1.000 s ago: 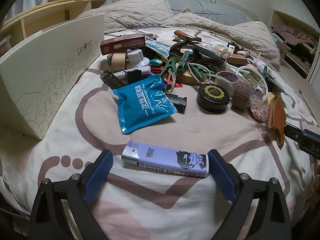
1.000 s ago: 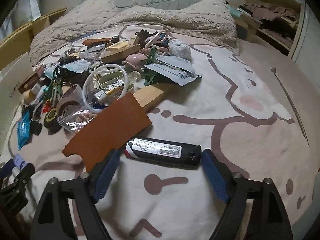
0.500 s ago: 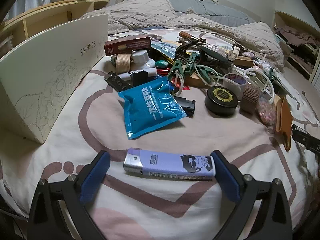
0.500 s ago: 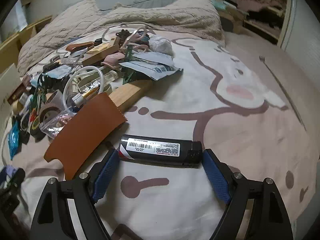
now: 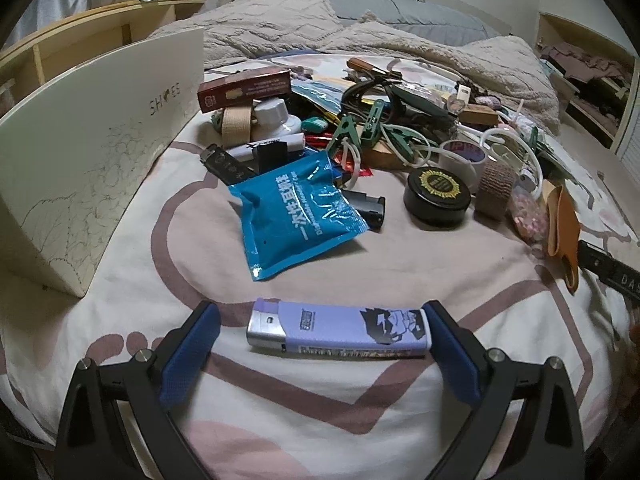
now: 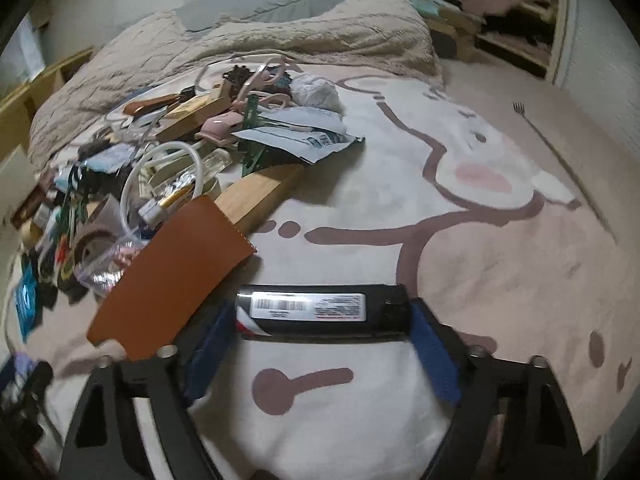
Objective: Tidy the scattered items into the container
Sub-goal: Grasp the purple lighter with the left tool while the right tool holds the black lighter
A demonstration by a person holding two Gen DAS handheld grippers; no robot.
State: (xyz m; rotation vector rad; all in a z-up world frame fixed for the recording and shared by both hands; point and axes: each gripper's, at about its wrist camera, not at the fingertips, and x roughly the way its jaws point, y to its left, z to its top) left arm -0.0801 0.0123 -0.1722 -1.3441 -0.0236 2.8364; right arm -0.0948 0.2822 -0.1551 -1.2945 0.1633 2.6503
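Observation:
A purple lighter [image 5: 338, 334] lies crosswise on the bedspread between the blue pads of my left gripper [image 5: 320, 328]. The right pad touches its end; the left pad stands clear, so the gripper is open. A black lighter [image 6: 320, 309] lies crosswise between the pads of my right gripper [image 6: 320, 324], which have closed onto both its ends. The white shoe box [image 5: 92, 136] stands at the left of the left wrist view.
A pile of small items covers the bed: a blue packet [image 5: 296, 216], a black round tin [image 5: 438, 196], tape rolls [image 5: 496, 182], green clips [image 5: 360, 128], a brown leather sleeve [image 6: 172, 276] beside the black lighter, a wooden block [image 6: 260, 196]. A rumpled blanket [image 6: 260, 48] lies beyond.
Both grippers have moved forward around their lighters. The right gripper's pads have closed in onto the ends of the black lighter. The left gripper's right pad now touches the purple lighter.

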